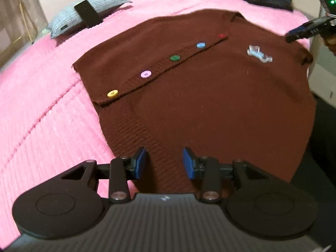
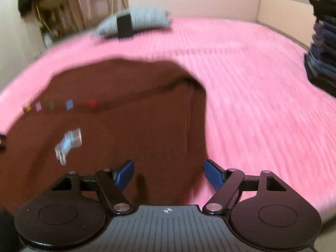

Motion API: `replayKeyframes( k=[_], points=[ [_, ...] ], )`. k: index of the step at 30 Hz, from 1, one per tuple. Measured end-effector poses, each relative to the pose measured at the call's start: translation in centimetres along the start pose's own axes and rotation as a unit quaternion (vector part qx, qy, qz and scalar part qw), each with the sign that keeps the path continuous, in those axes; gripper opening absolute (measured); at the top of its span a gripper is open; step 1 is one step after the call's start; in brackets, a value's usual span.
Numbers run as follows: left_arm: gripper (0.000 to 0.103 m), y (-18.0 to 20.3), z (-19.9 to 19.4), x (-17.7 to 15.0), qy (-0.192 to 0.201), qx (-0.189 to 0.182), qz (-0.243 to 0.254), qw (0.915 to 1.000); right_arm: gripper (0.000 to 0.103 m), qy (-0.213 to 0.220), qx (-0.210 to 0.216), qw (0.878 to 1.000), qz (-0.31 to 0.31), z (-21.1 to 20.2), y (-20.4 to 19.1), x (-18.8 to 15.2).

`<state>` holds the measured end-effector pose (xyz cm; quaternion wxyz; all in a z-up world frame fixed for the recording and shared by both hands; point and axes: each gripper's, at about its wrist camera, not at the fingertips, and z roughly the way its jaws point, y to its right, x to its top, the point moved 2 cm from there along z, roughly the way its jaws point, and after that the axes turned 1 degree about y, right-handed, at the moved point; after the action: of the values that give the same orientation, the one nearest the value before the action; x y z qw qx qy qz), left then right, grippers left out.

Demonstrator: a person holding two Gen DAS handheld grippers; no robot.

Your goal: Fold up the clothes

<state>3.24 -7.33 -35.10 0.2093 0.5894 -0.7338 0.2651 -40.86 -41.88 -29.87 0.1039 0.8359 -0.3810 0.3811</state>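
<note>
A brown knitted cardigan lies spread flat on the pink bed cover, with a row of coloured buttons down its front and a pale blue patch on the chest. My left gripper hovers open over the ribbed hem, nothing between its blue pads. In the right wrist view the same cardigan fills the lower left, blurred. My right gripper stands open over the cardigan's right edge, holding nothing. The right gripper also shows at the far right of the left wrist view.
A grey pillow with a black device on it sits at the far left of the bed. A stack of folded dark clothes stands at the far right. The pink bed cover stretches bare to the right of the cardigan.
</note>
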Motion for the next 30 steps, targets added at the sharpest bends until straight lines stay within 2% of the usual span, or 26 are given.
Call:
replayKeyframes(
  k=[3, 7, 10, 12, 14, 17, 20, 21, 22, 24, 25, 27, 29, 30],
  points=[
    [0.034, -0.3, -0.4, 1.0, 0.011, 0.005, -0.006, 0.9999, 0.076, 0.015, 0.025, 1.000, 0.009, 1.9, 1.5, 4.5],
    [0.035, -1.1, 0.3, 3.5, 0.029, 0.017, -0.012, 0.9994, 0.076, 0.013, 0.064, 0.996, 0.067, 7.8, 5.5, 10.3],
    [0.036, -1.4, 1.9, 4.3, 0.024, 0.018, -0.010, 0.9995, 0.075, -0.005, 0.104, 0.987, 0.122, 12.8, 8.7, 13.5],
    [0.036, -1.5, 3.0, 4.7, 0.018, 0.017, -0.009, 0.9996, 0.075, -0.033, 0.103, 0.985, 0.138, 15.8, 10.4, 14.7],
    [0.036, -1.7, 4.1, 5.1, 0.012, 0.017, -0.008, 0.9998, 0.072, -0.050, 0.094, 0.986, 0.125, 17.3, 10.4, 14.9],
    [0.036, -1.5, 4.9, 5.0, 0.010, 0.014, -0.003, 0.9998, 0.069, -0.066, 0.107, 0.991, 0.048, 16.1, 7.9, 14.1],
    [0.037, -1.6, 5.1, 4.9, 0.014, 0.008, -0.018, 0.9997, 0.045, -0.072, 0.115, 0.990, 0.032, 15.2, 6.4, 13.0],
    [0.037, -1.6, 5.1, 4.9, 0.015, 0.008, -0.021, 0.9996, 0.023, -0.074, 0.117, 0.990, 0.027, 15.0, 5.9, 12.7],
    [0.037, -1.6, 5.1, 4.9, 0.015, 0.008, -0.023, 0.9996, 0.012, -0.076, 0.120, 0.990, 0.022, 14.7, 5.4, 12.3],
    [0.037, -1.4, 4.7, 4.9, 0.017, 0.009, -0.018, 0.9997, 0.011, -0.024, 0.069, 0.996, -0.054, 13.3, 4.0, 12.4],
    [0.037, -1.2, 4.4, 5.0, 0.019, 0.007, -0.014, 0.9997, 0.011, 0.003, 0.042, 0.995, -0.093, 12.6, 3.3, 12.5],
    [0.038, -0.8, 3.9, 4.9, 0.026, 0.006, -0.008, 0.9996, 0.011, 0.056, -0.013, 0.984, -0.170, 11.1, 1.9, 12.7],
    [0.038, -0.7, 3.6, 4.7, 0.025, 0.006, -0.014, 0.9996, 0.011, 0.110, -0.067, 0.961, -0.245, 9.6, 0.4, 12.9],
    [0.038, -0.7, 3.6, 4.6, 0.023, 0.005, -0.020, 0.9995, 0.011, 0.098, -0.078, 0.964, -0.234, 10.2, 1.0, 12.6]
  ],
)
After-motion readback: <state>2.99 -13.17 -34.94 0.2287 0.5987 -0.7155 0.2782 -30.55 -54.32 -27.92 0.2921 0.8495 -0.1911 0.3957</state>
